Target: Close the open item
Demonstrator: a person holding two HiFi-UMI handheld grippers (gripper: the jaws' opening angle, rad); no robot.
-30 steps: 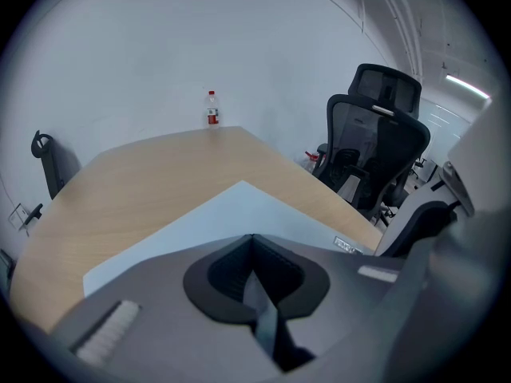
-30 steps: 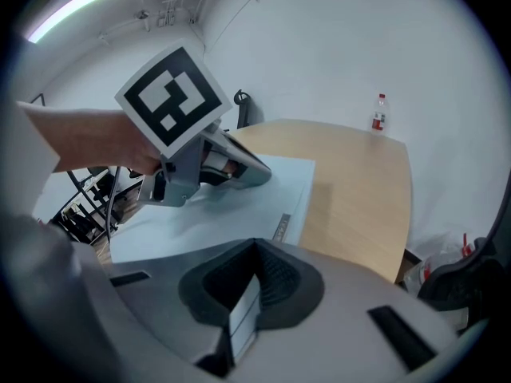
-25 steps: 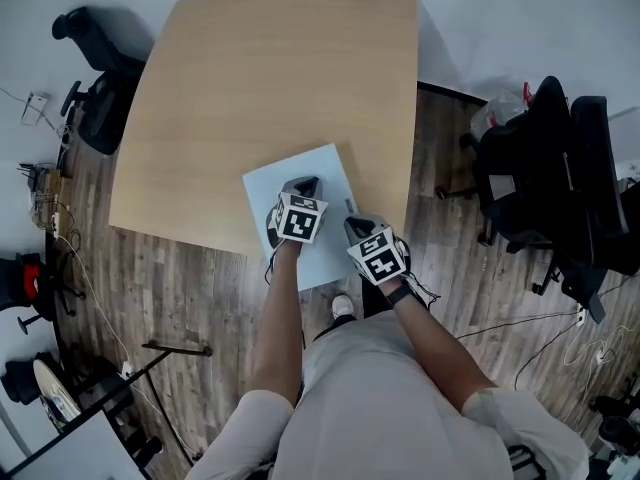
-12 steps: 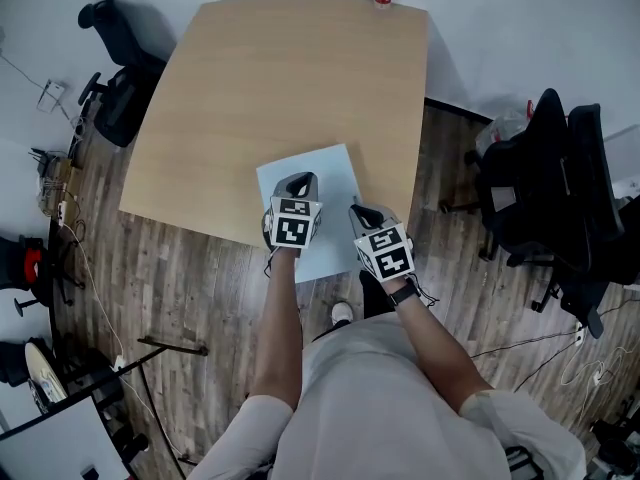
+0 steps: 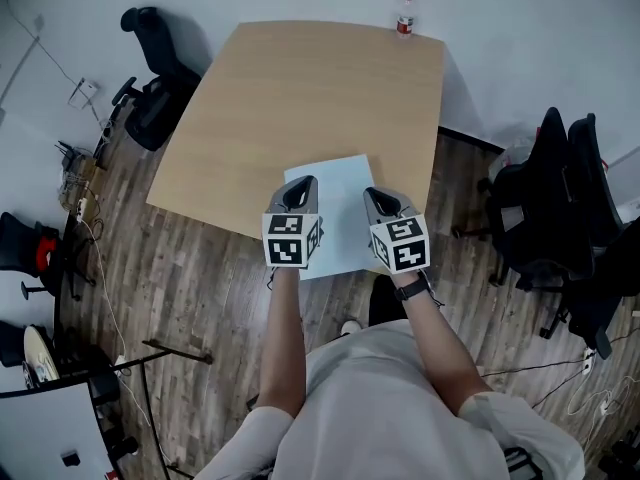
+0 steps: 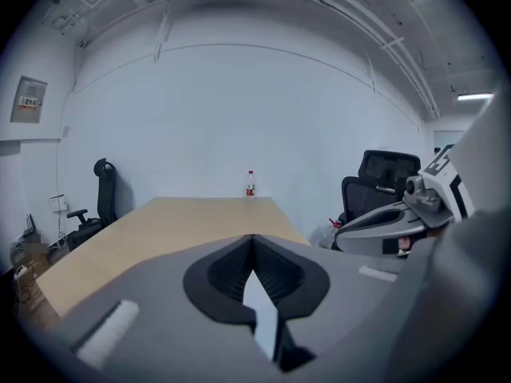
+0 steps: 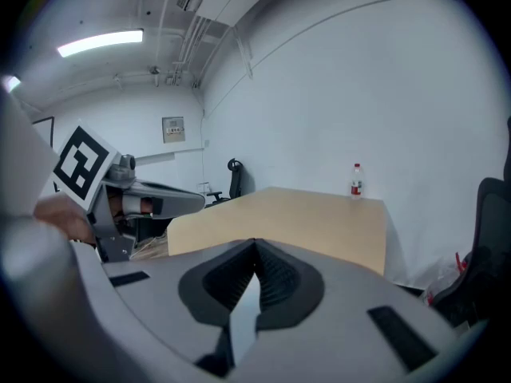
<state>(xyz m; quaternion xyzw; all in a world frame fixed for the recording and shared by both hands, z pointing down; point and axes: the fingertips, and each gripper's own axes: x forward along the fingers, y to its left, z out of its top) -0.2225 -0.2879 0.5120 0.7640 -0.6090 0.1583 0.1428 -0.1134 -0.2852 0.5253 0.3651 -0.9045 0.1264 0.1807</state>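
Although the task asks for closing, the pale flat item (image 5: 338,183) at the near edge of the worktop (image 5: 300,98) looks fully flat, so I cannot tell whether it is open or shut. The left gripper (image 5: 299,190) and the right gripper (image 5: 378,200) hang above that near edge, each with fingers pressed together and holding nothing. I judge the next move needs a cover edge to be found first. The grippers hide the item's near part, and its kind is unclear.
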